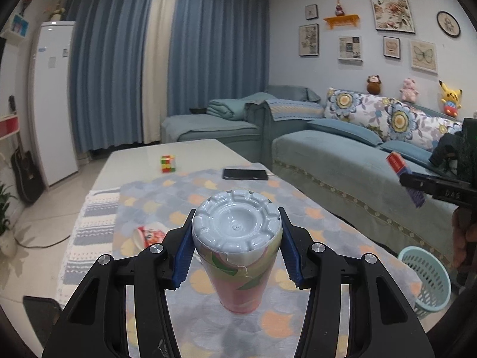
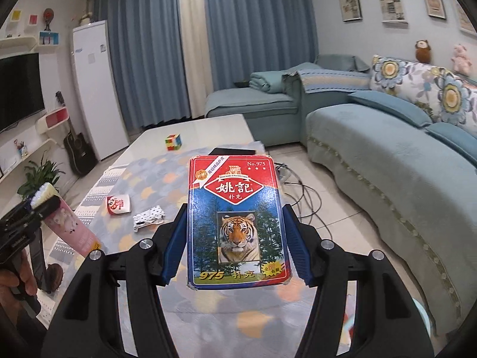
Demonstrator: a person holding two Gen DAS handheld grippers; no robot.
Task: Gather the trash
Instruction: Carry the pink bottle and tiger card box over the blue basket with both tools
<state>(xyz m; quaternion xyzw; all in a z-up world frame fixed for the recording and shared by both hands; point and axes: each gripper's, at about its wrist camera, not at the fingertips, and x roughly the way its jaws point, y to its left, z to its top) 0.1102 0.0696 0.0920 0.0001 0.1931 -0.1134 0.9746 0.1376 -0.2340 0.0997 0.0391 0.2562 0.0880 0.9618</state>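
- The left gripper (image 1: 235, 250) is clamped on a pink drink bottle (image 1: 238, 256), its pale ribbed base pointing away from the camera, held in the air over the near end of the table.
- The right gripper (image 2: 235, 241) is clamped on a playing-card box (image 2: 235, 223) with a tiger on its face, also held above the table's near edge.
- Below and to the right, on the floor between table and sofa, stands a pale green mesh wastebasket (image 1: 429, 280); nothing can be seen inside it from here.
- Still lying on the patterned tablecloth (image 2: 167, 179): a tipped paper cup (image 2: 118, 205) and a crumpled dotted wrapper (image 2: 149, 221) just beside it.
- Farther off sit a Rubik's cube (image 2: 173, 142) and a phone (image 1: 245, 174), which are probably not trash.
- My reading: two items are picked up but not yet dropped, and at least two more wait.
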